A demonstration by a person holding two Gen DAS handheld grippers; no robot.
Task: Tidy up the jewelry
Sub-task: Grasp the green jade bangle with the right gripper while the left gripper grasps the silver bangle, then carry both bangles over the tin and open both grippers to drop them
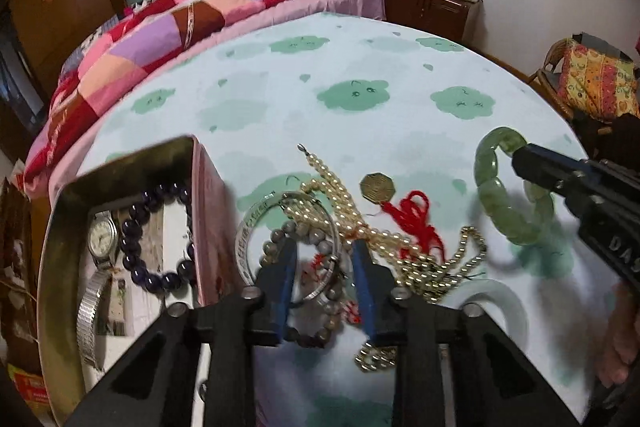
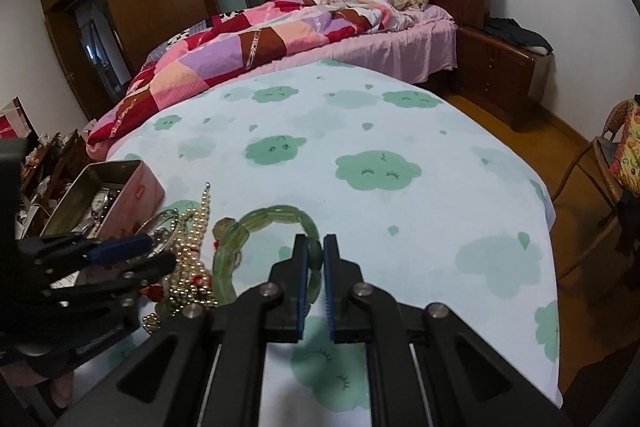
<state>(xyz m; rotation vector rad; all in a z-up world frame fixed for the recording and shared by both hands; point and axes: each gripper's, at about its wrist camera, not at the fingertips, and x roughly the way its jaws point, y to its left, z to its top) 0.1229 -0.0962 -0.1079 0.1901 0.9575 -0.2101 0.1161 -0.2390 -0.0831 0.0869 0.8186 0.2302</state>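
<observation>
My right gripper is clenched on the translucent green jade-like beaded bracelet, whose chunky segments form a loop raised off the cloud-print cloth, right of the tangled jewelry pile. My left gripper stands parted, grasping nothing, over that pile's grey bead bracelet, beside the open pink metal tin.

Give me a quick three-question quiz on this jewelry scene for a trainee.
1. True or false: the right claw is shut on the green bracelet.
2. Which lies inside the tin? A) the wristwatch B) the pearl necklace C) the coin charm
3. Fill in: the left claw hovers open over a ____ bangle.

Key: 1 true; 2 A; 3 silver
</observation>
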